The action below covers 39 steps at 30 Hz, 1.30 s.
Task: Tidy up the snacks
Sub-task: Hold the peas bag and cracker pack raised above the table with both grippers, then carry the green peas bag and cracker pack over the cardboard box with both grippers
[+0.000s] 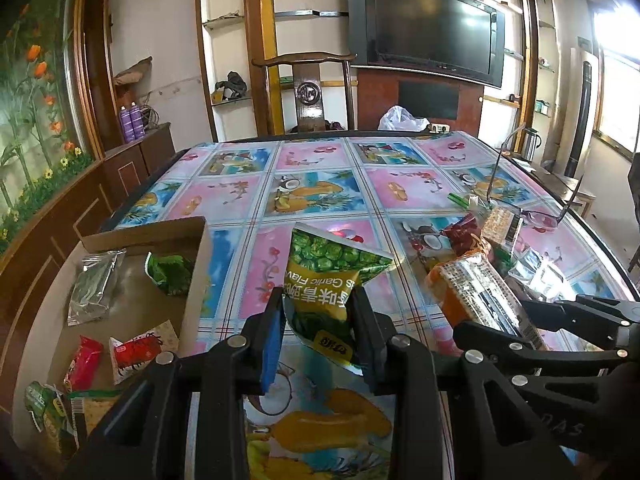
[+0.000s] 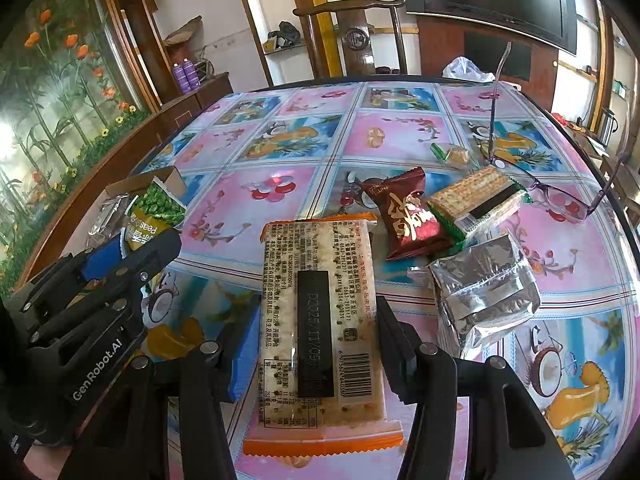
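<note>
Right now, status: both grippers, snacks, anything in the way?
Left gripper shut on pea bag, beside box. Right gripper shut on cracker pack. Glasses near loose snacks, path to box unblocked.

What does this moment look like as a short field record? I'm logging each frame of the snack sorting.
left gripper: shut on green pea packet, held above the table
right gripper: shut on orange cracker packet
cardboard box: at left, already holds several snacks
loose on table: dark red packet, green-edged cracker pack, silver pouch
also there: glasses
</note>
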### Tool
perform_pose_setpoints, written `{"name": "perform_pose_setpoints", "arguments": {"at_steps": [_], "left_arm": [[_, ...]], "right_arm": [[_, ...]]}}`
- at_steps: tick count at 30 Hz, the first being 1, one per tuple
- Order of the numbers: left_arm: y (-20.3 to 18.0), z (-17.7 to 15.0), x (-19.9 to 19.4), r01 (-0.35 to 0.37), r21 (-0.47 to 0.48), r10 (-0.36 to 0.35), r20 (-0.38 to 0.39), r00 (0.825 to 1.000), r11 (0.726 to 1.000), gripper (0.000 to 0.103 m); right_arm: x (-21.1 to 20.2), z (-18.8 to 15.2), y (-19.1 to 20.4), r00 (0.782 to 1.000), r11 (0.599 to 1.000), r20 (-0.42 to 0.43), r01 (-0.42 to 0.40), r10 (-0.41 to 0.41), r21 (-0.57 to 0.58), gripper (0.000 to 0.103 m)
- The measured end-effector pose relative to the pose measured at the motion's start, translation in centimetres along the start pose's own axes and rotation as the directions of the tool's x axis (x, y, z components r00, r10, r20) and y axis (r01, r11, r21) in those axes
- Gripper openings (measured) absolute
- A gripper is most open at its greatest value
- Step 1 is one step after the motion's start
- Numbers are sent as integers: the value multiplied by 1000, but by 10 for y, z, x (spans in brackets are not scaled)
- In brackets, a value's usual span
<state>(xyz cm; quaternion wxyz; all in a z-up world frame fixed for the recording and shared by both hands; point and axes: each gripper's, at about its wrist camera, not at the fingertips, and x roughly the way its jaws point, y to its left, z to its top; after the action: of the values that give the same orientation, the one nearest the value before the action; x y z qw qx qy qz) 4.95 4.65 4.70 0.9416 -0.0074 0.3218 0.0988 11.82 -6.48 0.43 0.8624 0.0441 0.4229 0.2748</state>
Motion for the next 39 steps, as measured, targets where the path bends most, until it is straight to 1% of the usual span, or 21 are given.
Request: {"name": "perform_pose_setpoints", "arguments": {"at_steps": [12,30,34,39], "left_arm": [[-2,-1,-2,-19,13,19,20,1000,1000,31],[0,2,-8,-14,7,14,31,999,1000,31],[3,5,-12,-3,-9,3,39,999,1000,31],[13,10,-17,26,-56,-23,50,998,998,32]], "right_arm": [[-2,0,-2,1000,1000,3,-1,1,3,57],[-7,2,-3,1000,1000,25,-6,5,23,57],[-7,2,-5,999,999,37,-3,2,34,57],[-3,2,-12,999,997,43,5,-8,71,57]]}}
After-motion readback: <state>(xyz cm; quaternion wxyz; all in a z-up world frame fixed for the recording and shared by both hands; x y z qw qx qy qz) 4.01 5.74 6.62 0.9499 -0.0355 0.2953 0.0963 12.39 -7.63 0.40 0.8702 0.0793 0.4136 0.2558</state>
